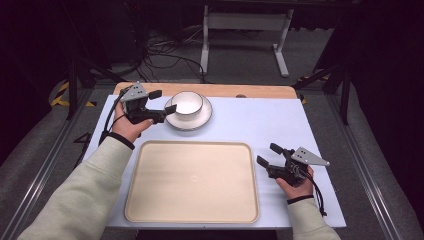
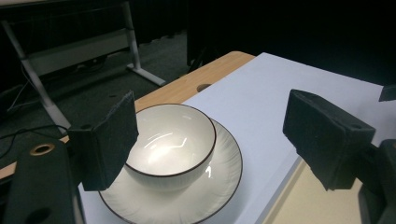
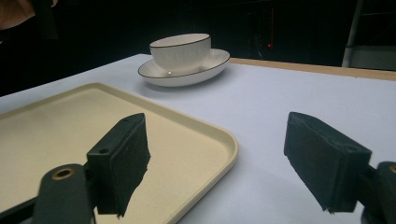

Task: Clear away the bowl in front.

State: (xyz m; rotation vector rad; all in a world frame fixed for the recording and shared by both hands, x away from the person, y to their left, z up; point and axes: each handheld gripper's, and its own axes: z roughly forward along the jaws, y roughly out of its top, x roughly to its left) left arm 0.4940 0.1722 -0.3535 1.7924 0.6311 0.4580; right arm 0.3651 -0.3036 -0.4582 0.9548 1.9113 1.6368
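Left gripper (image 1: 163, 101) open at bowl (image 1: 187, 102) on plate (image 1: 172, 121), desk's far edge | right gripper (image 1: 267, 154) open, idle beside tray (image 1: 192, 181) | advice: straddle bowl rim squarely before closing.

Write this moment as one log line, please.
left gripper: open, at bowl on plate | right gripper: open, beside tray | tray: bare

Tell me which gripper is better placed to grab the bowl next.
Left. The left gripper is open right beside the bowl on its plate, its jaws straddling the rim. The right gripper sits open by the tray, far from it.
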